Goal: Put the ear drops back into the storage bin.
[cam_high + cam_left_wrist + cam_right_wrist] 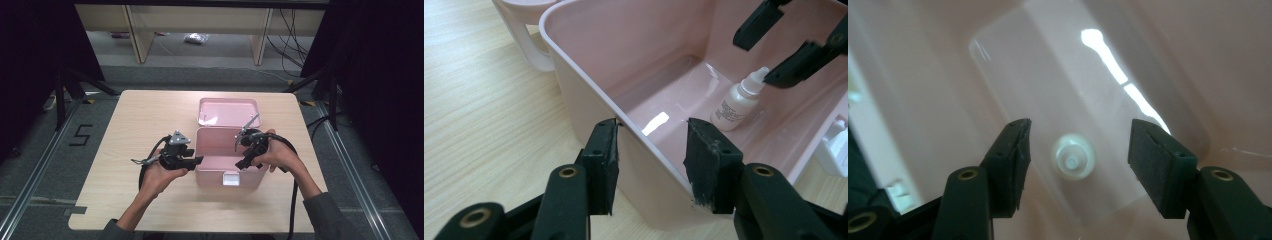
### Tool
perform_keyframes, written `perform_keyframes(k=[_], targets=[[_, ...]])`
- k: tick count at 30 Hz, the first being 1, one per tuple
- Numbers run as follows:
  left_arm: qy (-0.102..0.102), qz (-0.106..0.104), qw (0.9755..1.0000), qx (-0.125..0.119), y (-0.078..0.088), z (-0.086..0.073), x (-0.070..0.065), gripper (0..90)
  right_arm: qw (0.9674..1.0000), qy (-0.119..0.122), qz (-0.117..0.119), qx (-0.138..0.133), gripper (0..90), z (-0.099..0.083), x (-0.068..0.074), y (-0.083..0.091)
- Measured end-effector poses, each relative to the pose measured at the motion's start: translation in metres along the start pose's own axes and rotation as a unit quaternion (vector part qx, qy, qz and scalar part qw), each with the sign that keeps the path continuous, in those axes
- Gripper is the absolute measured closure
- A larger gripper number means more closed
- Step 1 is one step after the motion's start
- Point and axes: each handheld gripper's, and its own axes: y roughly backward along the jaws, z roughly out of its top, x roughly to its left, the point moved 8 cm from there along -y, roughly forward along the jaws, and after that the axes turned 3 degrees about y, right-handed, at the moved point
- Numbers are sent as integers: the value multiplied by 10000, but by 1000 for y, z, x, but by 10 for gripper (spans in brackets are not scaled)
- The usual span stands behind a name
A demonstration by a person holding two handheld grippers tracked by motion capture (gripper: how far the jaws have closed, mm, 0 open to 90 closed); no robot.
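Pink plastic box (227, 162) sits lid-open on the table (140, 130). My left gripper (651, 150) straddles its near wall, fingers (604, 155) either side of the rim but not visibly pinching, probably to steady it. Small white dropper bottle (736, 107) stands upright on the box floor. My right gripper (1078, 160) hangs straight above it, fingers (1160, 165) spread and released, the bottle's cap (1073, 156) centred between them, not touching.
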Motion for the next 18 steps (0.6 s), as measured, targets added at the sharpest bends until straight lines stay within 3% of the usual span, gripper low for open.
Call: perform_keyframes(k=[4, 9, 12, 13, 17, 18], targets=[[-62, 79, 9999, -102, -1, 2, 2, 554, 9995, -63, -113, -286, 399, 4, -3, 13], [-68, 50, 9999, -109, 0, 2, 2, 553, 9966, -199, -210, -773, 398, 8, -11, 27], [-67, 50, 9999, -105, 0, 2, 1, 535, 9948, -417, -333, -870, 401, 7, -16, 31], [-38, 63, 9999, -114, -1, 2, 1, 533, 9941, -368, -369, -955, 403, 8, -18, 32], [-40, 53, 9999, -144, -2, 3, 2, 535, 9926, -570, -337, -1022, 404, 5, -20, 36], [-65, 68, 9999, -119, -2, 3, 3, 533, 9922, -461, -386, -1093, 404, 6, -23, 37]])
